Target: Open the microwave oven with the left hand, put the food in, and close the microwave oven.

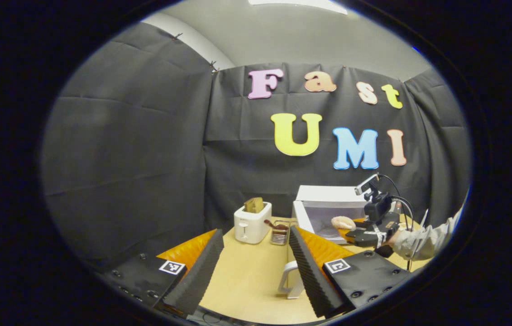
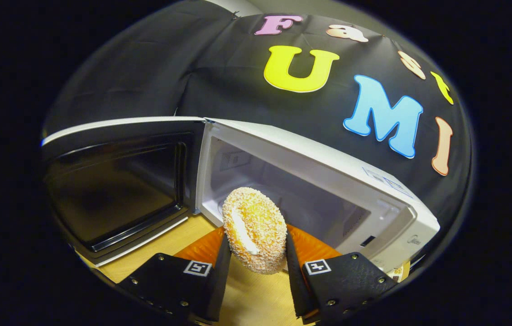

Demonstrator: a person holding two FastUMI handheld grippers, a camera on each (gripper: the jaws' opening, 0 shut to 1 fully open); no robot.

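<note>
I have the food — a round, crumb-coated bread ring point(image 2: 254, 230) — pinched on edge between the fingers of my right gripper point(image 2: 254, 253), both pads pressing its flat faces, so it stands upright like a wheel. It hangs just in front of the microwave oven point(image 2: 310, 181), whose door point(image 2: 115, 181) is swung fully out to the left, the white cavity point(image 2: 283, 190) bare and waiting behind the ring.

My left gripper point(image 1: 256, 267) is spread wide with nothing between its fingers, held back over the wooden table point(image 1: 246, 280), and from there I see a white toaster point(image 1: 252, 222), a small wire holder point(image 1: 279, 233) beside it, and a white handled piece point(image 1: 289, 280) lying on the table near my right-hand finger. Farther off, my right gripper point(image 1: 364, 231) and the sleeve point(image 1: 423, 240) behind it reach toward the oven's mouth.

The step, as I judge it, is the insertion. I should carry the ring straight in through the middle of the opening, low enough to clear the top lip and well off the hinge side, then lower it until its edge is near the cavity floor before I loosen my grip — a ring released upright may roll, so tipping it flat first seems wise. Withdraw straight back, fingers apart, without brushing the frame. My left should stay clear of the door's swing until the right is out.
</note>
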